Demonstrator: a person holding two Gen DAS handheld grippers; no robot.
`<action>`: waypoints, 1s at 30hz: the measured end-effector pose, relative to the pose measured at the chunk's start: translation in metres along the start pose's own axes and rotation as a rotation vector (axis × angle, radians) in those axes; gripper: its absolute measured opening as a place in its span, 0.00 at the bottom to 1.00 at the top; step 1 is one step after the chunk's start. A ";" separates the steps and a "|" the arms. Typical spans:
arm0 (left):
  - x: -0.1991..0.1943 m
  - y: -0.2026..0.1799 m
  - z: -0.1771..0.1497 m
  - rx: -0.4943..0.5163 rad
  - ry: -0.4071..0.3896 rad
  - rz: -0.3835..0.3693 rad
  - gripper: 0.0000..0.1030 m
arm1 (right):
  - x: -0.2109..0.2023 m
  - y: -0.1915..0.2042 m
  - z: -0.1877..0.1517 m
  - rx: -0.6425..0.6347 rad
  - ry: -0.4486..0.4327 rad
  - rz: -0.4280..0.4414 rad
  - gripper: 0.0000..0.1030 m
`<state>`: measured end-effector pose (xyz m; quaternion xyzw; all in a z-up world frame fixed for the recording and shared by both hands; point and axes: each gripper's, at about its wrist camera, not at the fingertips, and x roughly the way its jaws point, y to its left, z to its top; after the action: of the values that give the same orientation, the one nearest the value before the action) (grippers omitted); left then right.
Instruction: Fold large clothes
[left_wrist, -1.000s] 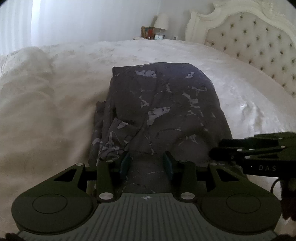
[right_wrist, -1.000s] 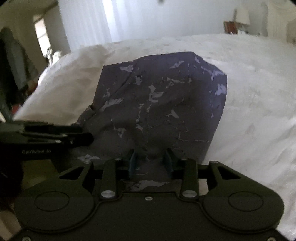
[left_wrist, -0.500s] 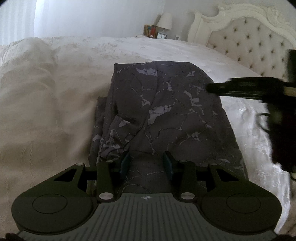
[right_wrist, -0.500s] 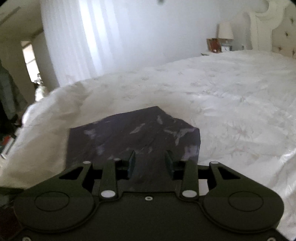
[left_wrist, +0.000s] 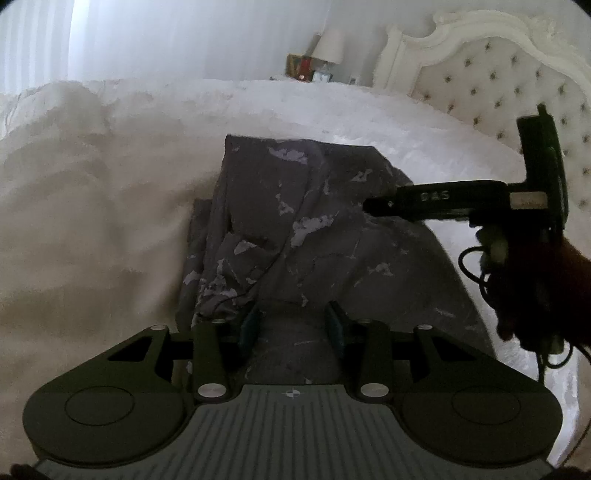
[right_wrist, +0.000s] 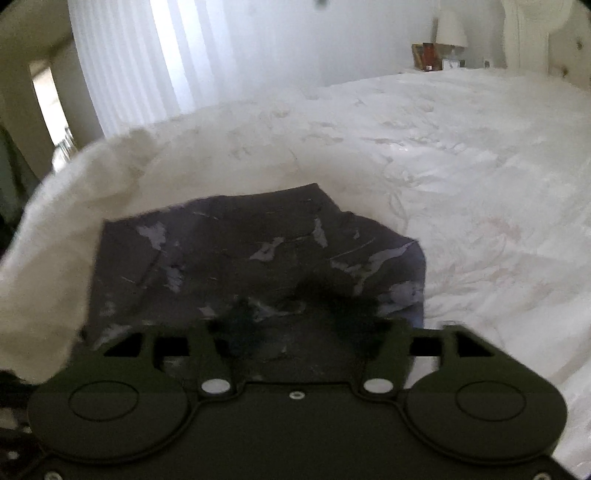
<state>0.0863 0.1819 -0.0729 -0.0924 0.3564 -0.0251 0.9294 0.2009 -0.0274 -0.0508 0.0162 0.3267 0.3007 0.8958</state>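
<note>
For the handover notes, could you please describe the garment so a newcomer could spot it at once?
Find the big white bed with the tufted headboard. On its cover lies the garment, folded into a long block. It is the only dark thing there: charcoal cloth with pale marble-like streaks.

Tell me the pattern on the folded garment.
Dark grey garment with pale, cracked marble-like patches; clearest in the left wrist view.

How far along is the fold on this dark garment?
Done: the dark patterned garment lies on the white bedspread as a narrow, roughly rectangular stack with layers doubled along its left edge. In hand: the left gripper has its jaws apart around the near end; the right gripper reaches over the far right corner, its grip unclear. Left: bunched folds near the left edge need smoothing, and likely one more fold.
</note>
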 end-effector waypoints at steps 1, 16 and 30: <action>-0.003 0.000 0.001 -0.002 -0.006 -0.013 0.45 | -0.003 -0.002 0.000 0.017 -0.006 0.020 0.83; -0.002 0.032 0.008 -0.171 0.078 0.037 0.77 | -0.041 -0.089 -0.045 0.441 -0.032 0.158 0.92; 0.039 0.059 0.007 -0.304 0.220 -0.122 0.91 | 0.003 -0.096 -0.060 0.567 -0.002 0.431 1.00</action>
<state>0.1190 0.2363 -0.1048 -0.2498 0.4491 -0.0372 0.8570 0.2174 -0.1145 -0.1212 0.3331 0.3854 0.3800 0.7721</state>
